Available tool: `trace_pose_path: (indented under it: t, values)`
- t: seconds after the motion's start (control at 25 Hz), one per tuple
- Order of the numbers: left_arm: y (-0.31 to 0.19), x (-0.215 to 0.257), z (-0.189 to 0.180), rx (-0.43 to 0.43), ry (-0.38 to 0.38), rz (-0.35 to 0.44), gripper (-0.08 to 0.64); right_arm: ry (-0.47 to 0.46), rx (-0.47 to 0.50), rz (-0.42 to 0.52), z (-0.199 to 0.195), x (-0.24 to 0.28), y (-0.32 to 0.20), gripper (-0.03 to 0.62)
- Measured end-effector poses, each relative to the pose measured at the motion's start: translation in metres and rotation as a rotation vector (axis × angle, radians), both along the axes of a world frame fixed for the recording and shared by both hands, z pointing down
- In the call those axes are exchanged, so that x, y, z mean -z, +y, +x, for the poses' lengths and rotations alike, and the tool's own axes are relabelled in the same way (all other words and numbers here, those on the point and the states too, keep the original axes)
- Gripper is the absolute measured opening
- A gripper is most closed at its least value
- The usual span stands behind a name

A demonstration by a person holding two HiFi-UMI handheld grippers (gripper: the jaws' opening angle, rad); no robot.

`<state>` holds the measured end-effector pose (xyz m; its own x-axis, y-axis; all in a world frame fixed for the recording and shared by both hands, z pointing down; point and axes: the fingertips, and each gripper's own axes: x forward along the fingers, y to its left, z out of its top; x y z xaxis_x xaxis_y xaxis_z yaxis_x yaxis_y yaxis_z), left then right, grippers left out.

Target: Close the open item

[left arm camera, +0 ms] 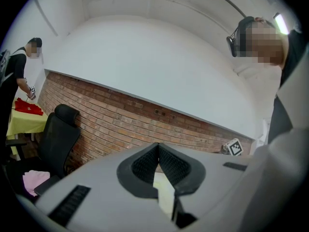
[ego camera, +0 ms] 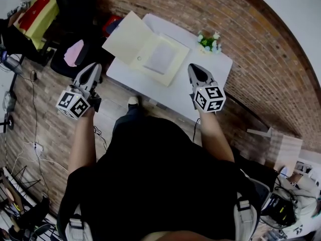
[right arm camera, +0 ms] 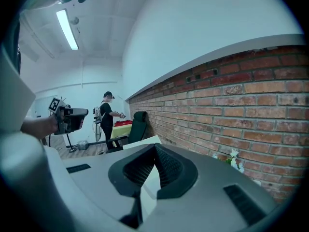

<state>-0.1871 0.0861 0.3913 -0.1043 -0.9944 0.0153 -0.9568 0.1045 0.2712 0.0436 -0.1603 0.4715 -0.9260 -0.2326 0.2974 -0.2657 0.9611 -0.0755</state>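
While a cream case (ego camera: 150, 54), perhaps a folder, lies open | left gripper (ego camera: 93, 68): jaws together | right gripper (ego camera: 195, 69): jaws together

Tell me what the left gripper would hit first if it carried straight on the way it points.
Most likely the brick wall, seen right behind the shut tips of the left gripper. The black office chair stands off to its left and the open folder lies lower. Depth is hard to judge.
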Motion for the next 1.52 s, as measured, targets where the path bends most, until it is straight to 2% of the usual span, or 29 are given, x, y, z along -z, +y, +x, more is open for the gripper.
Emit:
trace_pose_path:
  t: [0.44, 0.6, 0.84, 1.24, 1.52]
  values:
    - [-0.016, -0.007, -0.018, -0.018, 0.002, -0.022, 0.011, 0.012, -0.036, -0.002, -0.007, -0.005, -0.016, 0.02]
    - [-0.027, -0.01, -0.014, -0.061, -0.023, -0.051, 0.011, 0.013, -0.036, -0.003, -0.014, -0.005, -0.019, 0.02]
    - [-0.036, -0.012, -0.028, -0.048, -0.077, -0.073, 0.011, 0.023, -0.049, -0.02, -0.023, -0.01, -0.024, 0.02]
    - [-0.047, -0.02, -0.052, -0.059, -0.025, -0.06, 0.011, 0.029, -0.079, -0.011, -0.033, -0.006, -0.029, 0.02]
    - [-0.065, -0.023, -0.064, -0.075, -0.047, -0.069, 0.011, 0.04, -0.096, -0.011, -0.041, -0.006, -0.039, 0.02]
